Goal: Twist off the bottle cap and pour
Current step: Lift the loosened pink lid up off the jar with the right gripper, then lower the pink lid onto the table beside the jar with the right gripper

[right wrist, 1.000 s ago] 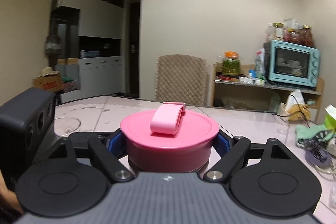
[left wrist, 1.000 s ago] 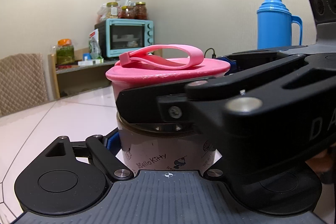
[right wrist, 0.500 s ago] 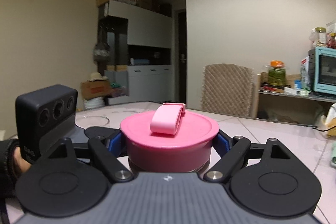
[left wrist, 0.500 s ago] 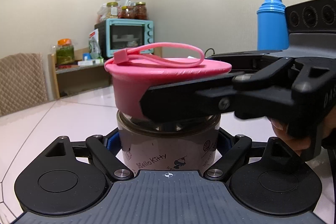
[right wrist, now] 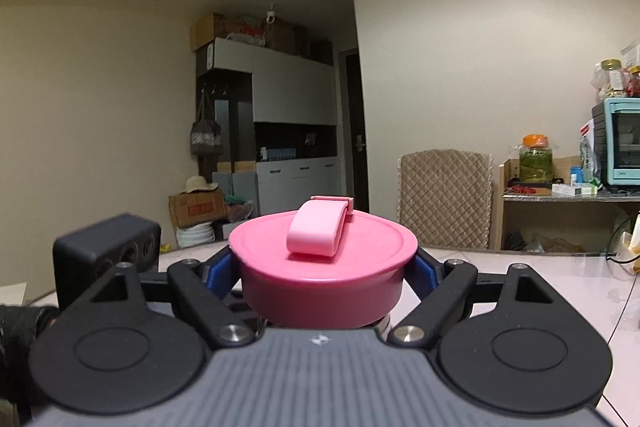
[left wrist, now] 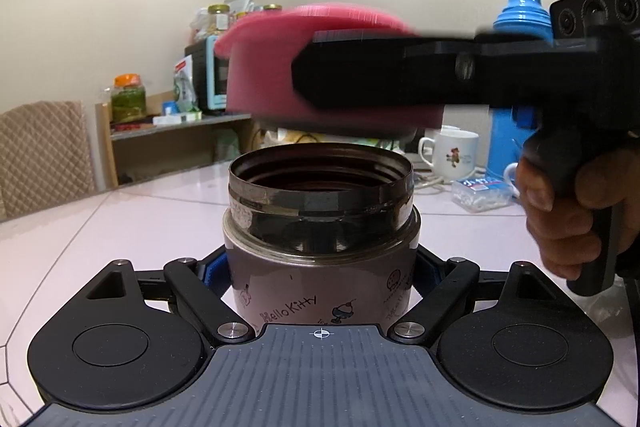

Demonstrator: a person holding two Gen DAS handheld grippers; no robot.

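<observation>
A wide-mouthed jar (left wrist: 320, 259) with cartoon print and a dark threaded metal neck stands on the pale table, its mouth uncovered. My left gripper (left wrist: 320, 273) is shut on the jar's body. Above the mouth hovers the pink cap (left wrist: 260, 67), blurred and clear of the neck. My right gripper (right wrist: 326, 273) is shut on that pink cap (right wrist: 324, 259), whose folded pink strap lies across its top. In the left wrist view the right gripper's black arm comes in from the right, held by a hand (left wrist: 560, 215). What is inside the jar cannot be seen.
Behind the jar on the table (left wrist: 100, 227) stand a white mug (left wrist: 452, 155), a blue thermos (left wrist: 516, 75) and a small clear box (left wrist: 480, 189). A shelf with a teal toaster oven (right wrist: 620, 147) and jars lines the wall. A quilted chair (right wrist: 444, 199) sits at the table's far edge.
The pink cap has come off the jar and risen above its neck in my right gripper, which swung toward the room's left side. The jar's open mouth now shows.
</observation>
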